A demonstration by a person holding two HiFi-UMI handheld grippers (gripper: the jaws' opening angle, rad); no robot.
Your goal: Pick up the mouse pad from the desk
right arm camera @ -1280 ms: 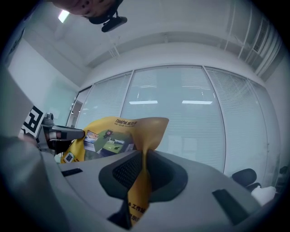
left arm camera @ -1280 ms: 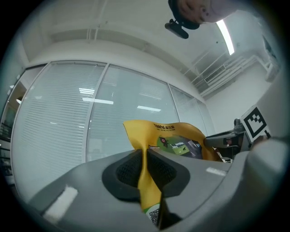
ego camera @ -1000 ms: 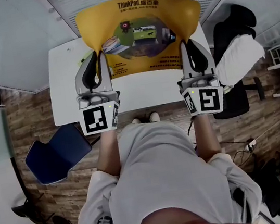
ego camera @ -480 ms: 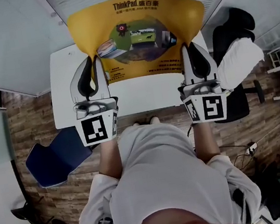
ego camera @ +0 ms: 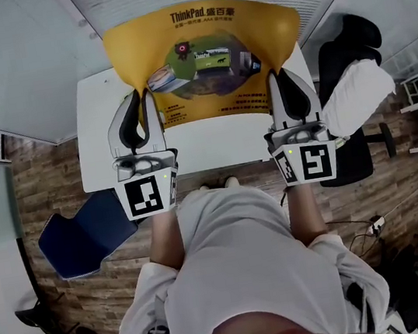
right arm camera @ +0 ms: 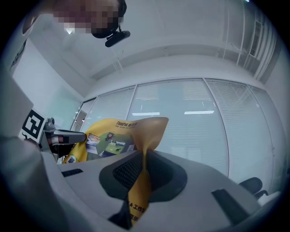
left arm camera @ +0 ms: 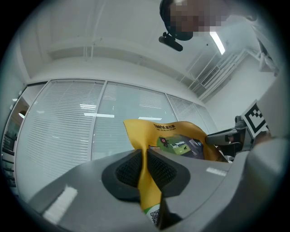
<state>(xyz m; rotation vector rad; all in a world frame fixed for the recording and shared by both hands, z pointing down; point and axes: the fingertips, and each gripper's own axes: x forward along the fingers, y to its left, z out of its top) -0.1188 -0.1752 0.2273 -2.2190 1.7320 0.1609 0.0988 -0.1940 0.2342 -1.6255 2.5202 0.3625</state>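
Mouse pad (ego camera: pixel 203 53) is held up in the air by its two near corners and is not lying flat on the desk (ego camera: pixel 99 140). One corner is pinched between the jaws of the left gripper (ego camera: pixel 143 96). The other corner is pinched between the jaws of the right gripper (ego camera: pixel 279 74), which are closing a little tighter on it. In both gripper views the yellow sheet is seen squeezed between the dark pads and standing up in front of the windows.

Since a second ago, the left gripper has been moved a little up and out to the side. The right gripper has been kept almost where it was. The left edge of the pad has been pulled further out by this, so the sheet is spread a bit wider between the two grippers. From above, its far edge is seen past the far side of the desk.

For the task, this is taken to mean that the pick-up is as good as done. The pad seems to be carried by the two grippers alone. Only thin corners are held, so a slip could still be feared if either hold is let loose
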